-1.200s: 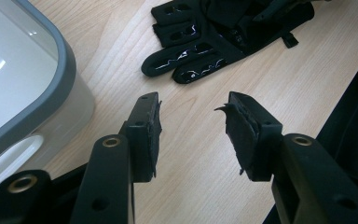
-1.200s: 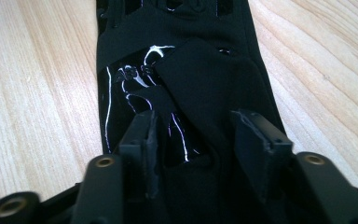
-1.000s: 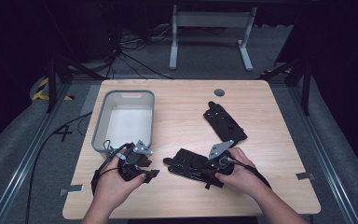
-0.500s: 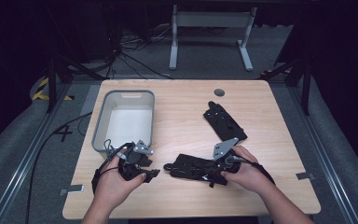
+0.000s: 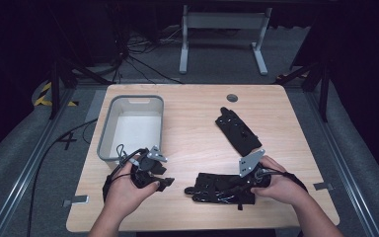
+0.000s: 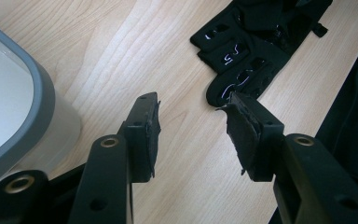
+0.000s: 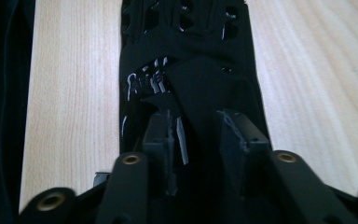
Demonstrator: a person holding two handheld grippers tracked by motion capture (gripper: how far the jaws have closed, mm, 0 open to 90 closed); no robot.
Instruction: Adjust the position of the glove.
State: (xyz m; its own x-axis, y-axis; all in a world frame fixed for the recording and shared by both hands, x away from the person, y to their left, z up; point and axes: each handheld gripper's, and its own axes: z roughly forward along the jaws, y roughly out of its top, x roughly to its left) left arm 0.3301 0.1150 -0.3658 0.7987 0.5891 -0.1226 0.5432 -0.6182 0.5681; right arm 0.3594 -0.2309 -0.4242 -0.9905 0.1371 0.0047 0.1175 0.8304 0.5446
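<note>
Right tongs [image 7: 196, 126] pinch the near glove [image 5: 217, 187]; left tongs [image 6: 193, 126] spread beside its fingertips.

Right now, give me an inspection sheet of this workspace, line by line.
Surface: wooden table, round hole near the far edge.
Job's things: near glove flat at the front; far glove lying apart; grey bin empty.
Clutter: nothing seen.
Grippers: left gripper open over bare wood beside the near glove's fingertips; right gripper fingers astride a raised fold of the near glove.
Cables: one trailing off the table's left side.
Surroundings: dark floor, metal stand beyond.
</note>
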